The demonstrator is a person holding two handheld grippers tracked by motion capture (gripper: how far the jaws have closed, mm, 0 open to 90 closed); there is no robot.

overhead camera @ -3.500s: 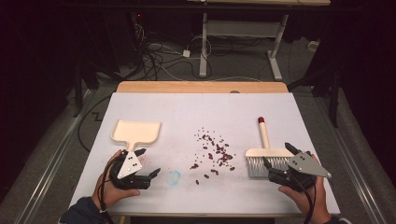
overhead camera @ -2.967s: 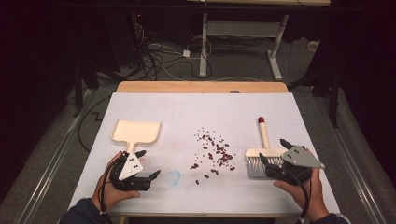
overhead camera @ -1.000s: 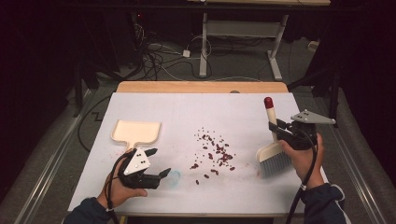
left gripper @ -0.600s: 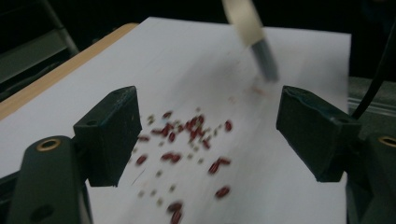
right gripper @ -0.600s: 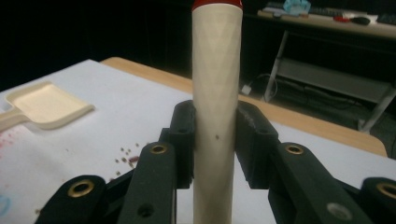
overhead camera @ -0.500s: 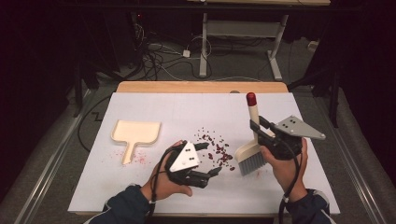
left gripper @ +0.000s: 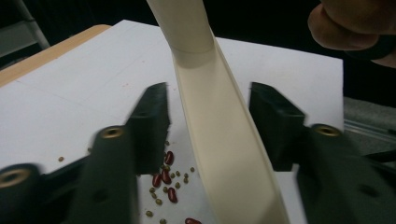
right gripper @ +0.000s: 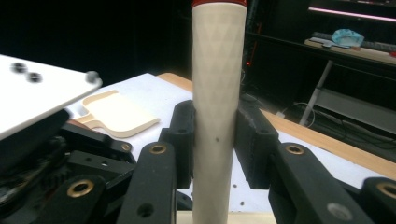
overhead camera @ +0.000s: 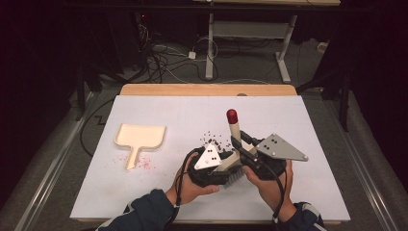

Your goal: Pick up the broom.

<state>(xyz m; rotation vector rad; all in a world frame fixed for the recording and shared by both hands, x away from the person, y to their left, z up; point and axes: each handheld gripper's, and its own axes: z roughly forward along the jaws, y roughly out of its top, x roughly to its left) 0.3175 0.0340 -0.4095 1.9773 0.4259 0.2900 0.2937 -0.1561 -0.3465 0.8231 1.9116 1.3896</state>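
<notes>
My right gripper [overhead camera: 240, 144] [right gripper: 217, 116] is shut on the handle of a cream brush [overhead camera: 234, 129] [right gripper: 217, 93] with a red end, held nearly upright over the middle of the table. My left gripper [overhead camera: 225, 168] [left gripper: 208, 107] comes in from the left at the brush's lower part. Its jaws have just been closing and stand on either side of the brush's neck [left gripper: 210, 116] with a small gap on each side. Red beans and small seeds [overhead camera: 211, 139] [left gripper: 166, 179] lie scattered under and behind the brush. A cream dustpan [overhead camera: 141, 136] [right gripper: 119, 114] lies flat at the left.
The white table sheet [overhead camera: 312, 192] ends in a wooden strip [overhead camera: 207, 90] at the far edge. Faint pink specks [overhead camera: 144, 164] lie beside the dustpan's handle. Cables and desk legs [overhead camera: 211, 43] lie on the dark floor beyond. The right hand [left gripper: 355, 23] shows at the top right of the left gripper view.
My left gripper has travelled right from beside the dustpan to the brush, and its jaws have narrowed. My right gripper has carried the brush left and tilted it upright over the beans.
</notes>
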